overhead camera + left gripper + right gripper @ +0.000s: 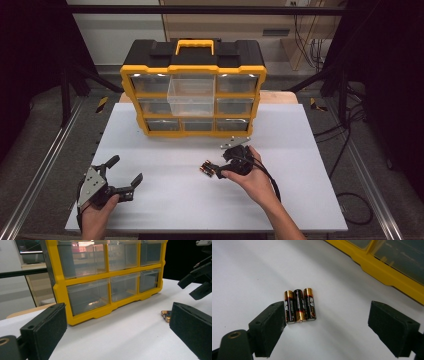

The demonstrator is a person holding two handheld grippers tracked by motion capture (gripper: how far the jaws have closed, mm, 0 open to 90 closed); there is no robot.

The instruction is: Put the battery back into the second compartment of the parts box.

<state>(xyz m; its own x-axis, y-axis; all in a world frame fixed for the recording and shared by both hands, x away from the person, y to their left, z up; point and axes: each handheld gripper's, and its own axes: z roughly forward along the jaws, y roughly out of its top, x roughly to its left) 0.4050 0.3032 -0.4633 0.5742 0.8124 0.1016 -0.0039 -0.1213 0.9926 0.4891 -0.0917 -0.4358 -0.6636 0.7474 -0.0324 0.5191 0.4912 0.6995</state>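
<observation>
White tabletop (165,200) carries a yellow organizer (193,92) at the back, one clear drawer (191,95) pulled out of its upper middle slot, and three batteries (299,305) lying side by side in front of it. By my reading the drawer is ready but nothing is picked yet, so the batteries remain to be lifted and stowed. Right gripper (220,167) hovers low over them, jaws wide, one jaw just beside the nearest cell. Left gripper (122,175) rests near the front edge, jaws wide and empty.
</observation>
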